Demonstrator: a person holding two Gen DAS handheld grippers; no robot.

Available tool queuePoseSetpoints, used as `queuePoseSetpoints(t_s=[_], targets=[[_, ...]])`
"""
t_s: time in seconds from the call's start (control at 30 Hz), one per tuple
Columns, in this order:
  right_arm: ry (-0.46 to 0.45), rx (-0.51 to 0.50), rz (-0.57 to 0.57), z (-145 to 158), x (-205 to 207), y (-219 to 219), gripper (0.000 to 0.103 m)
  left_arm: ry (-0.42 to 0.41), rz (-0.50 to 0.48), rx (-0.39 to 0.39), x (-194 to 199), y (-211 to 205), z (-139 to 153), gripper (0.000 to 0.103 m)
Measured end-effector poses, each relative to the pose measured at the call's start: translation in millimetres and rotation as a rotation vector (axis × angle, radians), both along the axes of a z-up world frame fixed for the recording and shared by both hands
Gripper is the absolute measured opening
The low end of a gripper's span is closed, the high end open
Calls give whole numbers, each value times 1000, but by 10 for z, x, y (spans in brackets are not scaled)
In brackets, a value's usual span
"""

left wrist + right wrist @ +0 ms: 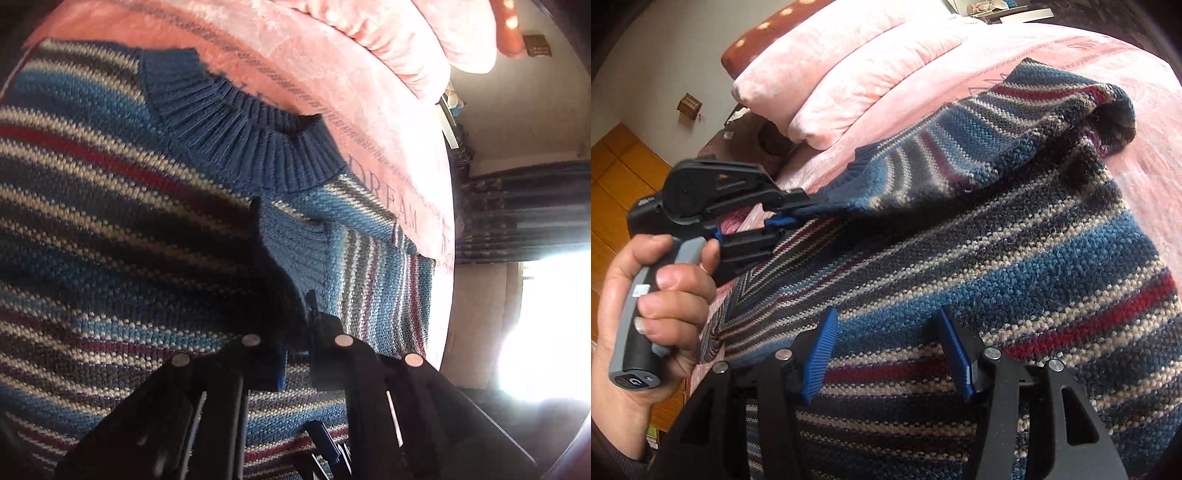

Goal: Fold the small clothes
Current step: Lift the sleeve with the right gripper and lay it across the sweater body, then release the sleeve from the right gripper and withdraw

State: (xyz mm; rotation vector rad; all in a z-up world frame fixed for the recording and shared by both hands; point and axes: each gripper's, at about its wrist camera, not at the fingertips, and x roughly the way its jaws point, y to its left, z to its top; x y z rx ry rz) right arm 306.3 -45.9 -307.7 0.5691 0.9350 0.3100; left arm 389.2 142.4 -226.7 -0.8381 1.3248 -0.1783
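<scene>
R claw [890, 354] open over sweater [1015, 236]; L claw [783, 225] grip partly hidden.

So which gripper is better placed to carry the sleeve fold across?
Left. The left gripper is already shut on the sweater's sleeve cuff, lifted over the body. The right gripper hovers open, holding nothing.

Harsh blown-out window [546, 325] glare at right, soft motion blur, heavy fisheye edge curvature.
</scene>
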Motion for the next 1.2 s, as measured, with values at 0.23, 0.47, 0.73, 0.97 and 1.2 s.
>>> queuePoseSetpoints(t_s=[0.23, 0.47, 0.73, 0.97, 1.2], targets=[[-1, -7, 16, -14, 7, 62, 57, -149, -102, 54, 245, 34, 825, 6], [-2, -9, 19, -11, 28, 86, 57, -234, -151, 109, 266, 197, 1440, 6], [-2, -8, 21, -43, 9, 105, 57, -275, -141, 143, 117, 577, 1660, 6], [0, -4, 20, -59, 7, 98, 57, -248, -102, 149, -1, 975, 1430, 6], [-2, -7, 21, -66, 5, 90, 57, -162, -36, 135, -248, 1432, 862, 6]])
